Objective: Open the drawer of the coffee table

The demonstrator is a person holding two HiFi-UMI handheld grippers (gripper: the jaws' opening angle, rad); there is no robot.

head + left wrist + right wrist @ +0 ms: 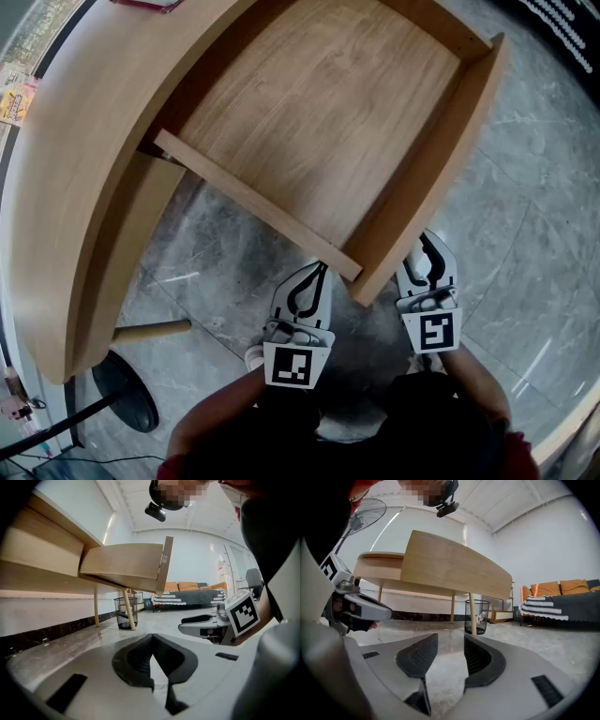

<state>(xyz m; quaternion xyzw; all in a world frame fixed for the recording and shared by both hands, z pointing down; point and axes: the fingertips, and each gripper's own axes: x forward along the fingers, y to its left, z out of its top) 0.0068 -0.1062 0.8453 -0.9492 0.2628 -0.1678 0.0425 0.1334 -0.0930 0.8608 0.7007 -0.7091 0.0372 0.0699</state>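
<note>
Item: drawer (319, 122) of the coffee table (66, 169). We find it drawn well out from under the curved top, towards the person, with its pale wooden bottom bare. Its front panel (441, 159) runs down the right side of the head view. The panel's near corner sits between the two grippers.

Left gripper (321, 272): just beside that corner, on its left. We see its jaws together at the tips, with nothing between them.

Right gripper (427, 248): just right of the front panel. We see its jaws apart, with only the floor showing through the gap. In both gripper views the drawer stands above and ahead of the jaws, clear of them.

Surroundings: grey marble floor (534, 197); a round table leg (150, 330); a black fan base (127, 389) beside the leg; a wire waste basket (477, 616) by a far leg; a sofa (555, 599) with orange cushions against the far wall.
</note>
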